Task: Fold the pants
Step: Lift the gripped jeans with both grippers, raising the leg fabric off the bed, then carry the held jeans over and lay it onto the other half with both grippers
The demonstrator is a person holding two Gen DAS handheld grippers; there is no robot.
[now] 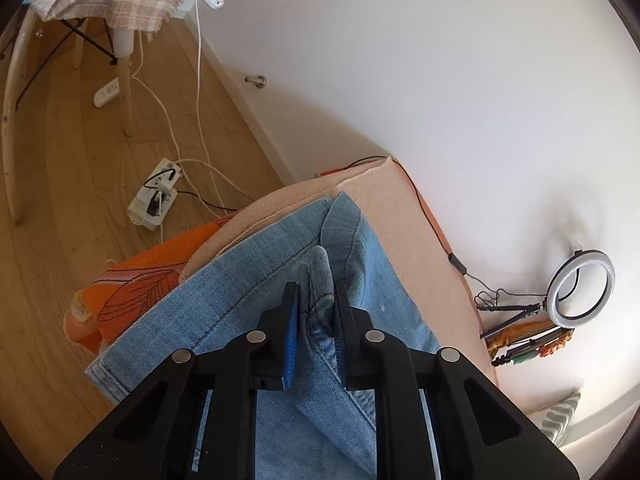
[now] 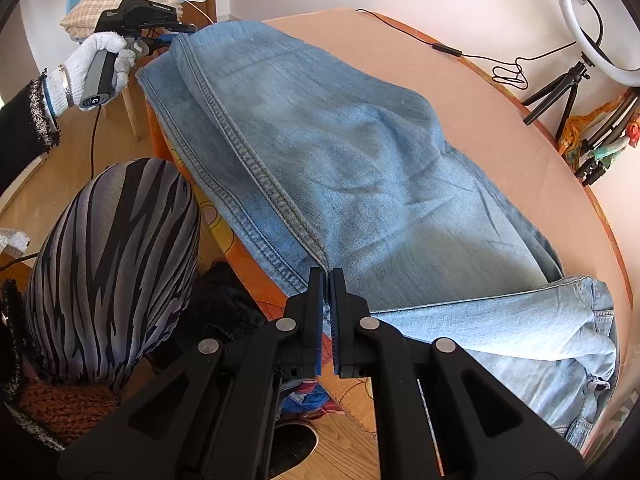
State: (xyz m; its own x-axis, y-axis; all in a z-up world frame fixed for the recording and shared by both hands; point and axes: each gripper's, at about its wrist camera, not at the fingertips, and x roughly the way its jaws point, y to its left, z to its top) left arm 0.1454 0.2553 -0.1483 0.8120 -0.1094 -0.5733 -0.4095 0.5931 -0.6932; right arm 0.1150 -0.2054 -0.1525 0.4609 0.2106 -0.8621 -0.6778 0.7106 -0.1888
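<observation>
**Gripping denim at both ends, mid-fold**

Pinching a raised ridge of fabric, the left gripper (image 1: 314, 300) has its jaws clamped on the jeans (image 1: 256, 280) near the hem, at the corner of the peach-covered table (image 1: 404, 216) above the wooden floor (image 1: 80, 184).

From the right wrist, the right gripper (image 2: 327, 280) is clenched on the seam edge of the jeans (image 2: 340, 152), which lie lengthwise across the table (image 2: 500, 128). Denim looks heavy, soft and fairly grippy; seams and hems give the firmest hold.
</observation>
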